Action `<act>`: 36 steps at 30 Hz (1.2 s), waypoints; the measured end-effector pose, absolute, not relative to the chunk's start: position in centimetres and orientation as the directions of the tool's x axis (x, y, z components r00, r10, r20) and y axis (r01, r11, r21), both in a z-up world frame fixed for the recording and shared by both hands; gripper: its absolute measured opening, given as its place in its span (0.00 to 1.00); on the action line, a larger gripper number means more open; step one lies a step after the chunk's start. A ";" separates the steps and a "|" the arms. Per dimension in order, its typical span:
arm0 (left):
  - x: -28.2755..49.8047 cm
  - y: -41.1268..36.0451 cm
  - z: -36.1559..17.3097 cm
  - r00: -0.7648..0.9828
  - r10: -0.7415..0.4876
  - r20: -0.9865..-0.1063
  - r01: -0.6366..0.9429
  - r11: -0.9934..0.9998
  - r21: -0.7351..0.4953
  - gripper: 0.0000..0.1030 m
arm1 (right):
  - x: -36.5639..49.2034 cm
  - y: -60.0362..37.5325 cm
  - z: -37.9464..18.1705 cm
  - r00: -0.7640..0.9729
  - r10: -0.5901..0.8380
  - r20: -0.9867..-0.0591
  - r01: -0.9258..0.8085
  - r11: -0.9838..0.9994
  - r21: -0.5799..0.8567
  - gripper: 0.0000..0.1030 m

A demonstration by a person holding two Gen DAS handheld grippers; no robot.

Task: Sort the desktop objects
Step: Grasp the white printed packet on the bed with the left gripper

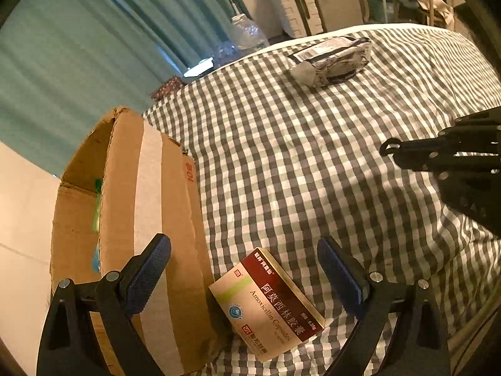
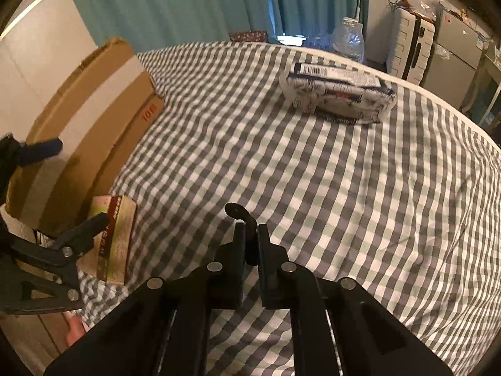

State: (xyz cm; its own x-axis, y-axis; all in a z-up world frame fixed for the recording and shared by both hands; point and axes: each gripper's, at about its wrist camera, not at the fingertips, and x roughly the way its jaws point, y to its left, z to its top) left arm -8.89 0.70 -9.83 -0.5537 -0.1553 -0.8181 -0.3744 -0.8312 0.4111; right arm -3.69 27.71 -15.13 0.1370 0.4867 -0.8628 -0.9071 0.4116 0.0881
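A cream and dark red Amoxicillin medicine box (image 1: 271, 303) lies on the checked cloth beside a cardboard box (image 1: 131, 219). My left gripper (image 1: 244, 269) is open, its fingers either side of and above the medicine box, not touching it. In the right wrist view the medicine box (image 2: 117, 241) and the left gripper (image 2: 78, 188) sit at the left. My right gripper (image 2: 250, 238) is shut on a small black metal piece (image 2: 239, 216) with a round end; it also shows in the left wrist view (image 1: 391, 148). A white and blue wrapped packet (image 1: 332, 59) lies far across the cloth (image 2: 338, 94).
The cardboard box (image 2: 94, 116) stands open at the left edge of the checked cloth (image 2: 313, 188). Teal curtains (image 1: 78, 47), a plastic water bottle (image 2: 347, 40) and a white suitcase (image 2: 410, 47) stand beyond the far edge.
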 end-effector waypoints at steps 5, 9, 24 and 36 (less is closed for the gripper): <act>-8.8 1.1 -8.2 -0.558 -0.071 -0.827 -0.420 -0.835 0.356 0.94 | -2.7 26.4 -12.9 0.125 0.527 -0.841 -0.893 0.429 0.136 0.07; -8.7 1.3 -7.3 -0.558 0.002 -0.830 -0.449 -0.842 0.300 0.95 | -1.8 25.4 -10.0 0.120 0.582 -0.804 -0.886 0.428 0.178 0.07; -14.8 10.0 -8.8 -0.545 0.179 -0.819 -0.592 -0.774 0.225 0.96 | 7.3 20.6 -5.9 0.179 0.657 -0.732 -0.794 0.536 0.287 0.07; -23.7 18.4 -13.5 -0.544 0.105 -0.832 -0.630 -0.706 0.323 0.15 | 13.4 20.0 -10.5 0.166 0.629 -0.760 -0.690 0.625 0.366 0.08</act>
State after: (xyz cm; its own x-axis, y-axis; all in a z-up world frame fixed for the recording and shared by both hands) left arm -23.69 18.40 -13.52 -0.5442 0.1053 -0.8323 -0.6303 -0.7061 0.3228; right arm 13.40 19.99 -10.54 0.1665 0.6286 -0.7597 -0.6900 0.6247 0.3657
